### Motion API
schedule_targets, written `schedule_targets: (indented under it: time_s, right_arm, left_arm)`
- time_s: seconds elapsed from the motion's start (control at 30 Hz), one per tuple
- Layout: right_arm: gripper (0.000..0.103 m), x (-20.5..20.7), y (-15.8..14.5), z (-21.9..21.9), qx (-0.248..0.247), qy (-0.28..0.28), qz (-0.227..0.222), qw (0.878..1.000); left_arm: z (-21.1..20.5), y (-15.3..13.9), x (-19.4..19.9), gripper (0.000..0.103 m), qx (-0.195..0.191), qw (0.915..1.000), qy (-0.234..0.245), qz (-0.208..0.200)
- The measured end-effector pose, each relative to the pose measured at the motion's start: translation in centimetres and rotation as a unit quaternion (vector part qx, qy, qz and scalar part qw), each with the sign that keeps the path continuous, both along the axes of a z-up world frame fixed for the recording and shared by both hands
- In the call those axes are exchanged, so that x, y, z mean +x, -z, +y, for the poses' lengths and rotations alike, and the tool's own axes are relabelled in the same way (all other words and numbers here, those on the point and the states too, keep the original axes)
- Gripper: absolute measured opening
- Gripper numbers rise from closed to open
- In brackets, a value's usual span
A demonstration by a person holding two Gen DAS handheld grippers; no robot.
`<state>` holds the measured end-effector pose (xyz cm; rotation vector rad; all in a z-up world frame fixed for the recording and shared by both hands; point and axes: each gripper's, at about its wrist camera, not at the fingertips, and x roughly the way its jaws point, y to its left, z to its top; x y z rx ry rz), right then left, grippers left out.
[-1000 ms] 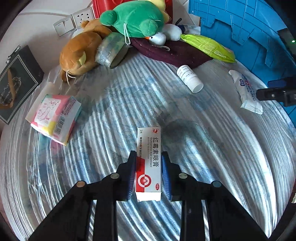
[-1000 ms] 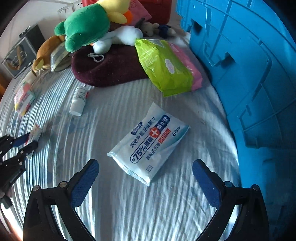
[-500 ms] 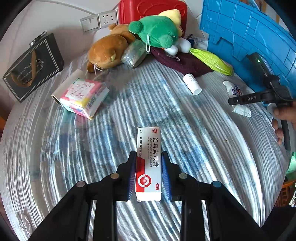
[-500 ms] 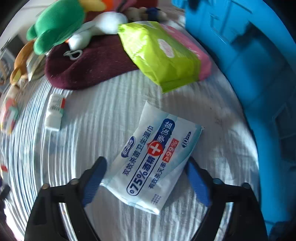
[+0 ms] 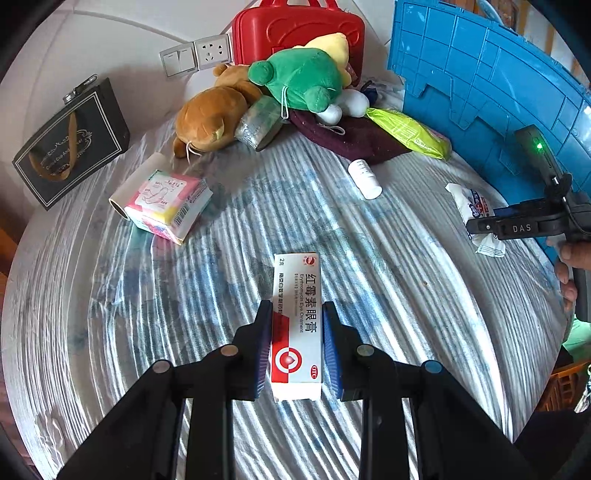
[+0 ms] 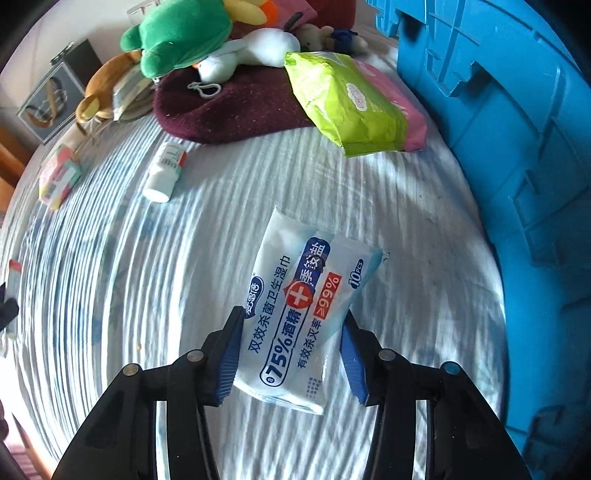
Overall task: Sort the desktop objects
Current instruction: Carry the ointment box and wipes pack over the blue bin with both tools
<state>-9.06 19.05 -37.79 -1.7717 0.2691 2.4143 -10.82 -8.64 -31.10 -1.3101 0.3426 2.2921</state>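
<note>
Left gripper point(image 5: 296, 343): jaws narrow, clamped on the ointment box point(image 5: 296, 317), red-and-white, held lengthwise clear above the striped sheet point(image 5: 184, 332). Right gripper point(image 6: 291, 354): jaws closing around the wipes pack point(image 6: 303, 306), left pad at the pack's edge, right pad against its crumpled side; pack looks to be lying on the sheet, can't tell if lifted.

Around: white pill bottle point(image 6: 164, 173) on its side, well apart from the wipes, near the maroon cloth point(image 6: 229, 110). Green wipes pack point(image 6: 347, 107) leans on that cloth, over a pink pack. Green plush point(image 5: 299, 79) and brown plush point(image 5: 210, 118) piled at the far end, in front of the red case point(image 5: 299, 26). Pink tissue box point(image 5: 166, 203) to the left, black gift bag point(image 5: 70, 144) beyond it. Blue crate point(image 6: 517, 147) just beside the wipes on the right, walling off that side. Person's fingers point(image 5: 569, 273) visible on the right gripper's handle.
</note>
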Motion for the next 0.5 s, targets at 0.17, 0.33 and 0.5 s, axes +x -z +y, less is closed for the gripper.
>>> schedule_targets:
  time_s: [0.17, 0.33, 0.5]
  right_arm:
    - [0.048, 1.9, -2.5, -0.2, 0.002, -0.015, 0.019, 1.000]
    - [0.048, 3.2, -5.3, -1.2, 0.002, -0.043, 0.045, 0.998]
    - [0.048, 4.6, -8.5, -2.9, -0.003, -0.066, 0.072, 0.995]
  left_arm:
    - [0.0, -1.3, 1.0, 0.026, -0.001, 0.9999, 0.000, 0.012]
    - [-1.0, -2.6, 2.2, 0.026, 0.000, 0.9997, -0.012, 0.022]
    - [-1.8, -4.5, 3.6, 0.026, 0.004, 0.9988, -0.033, 0.036]
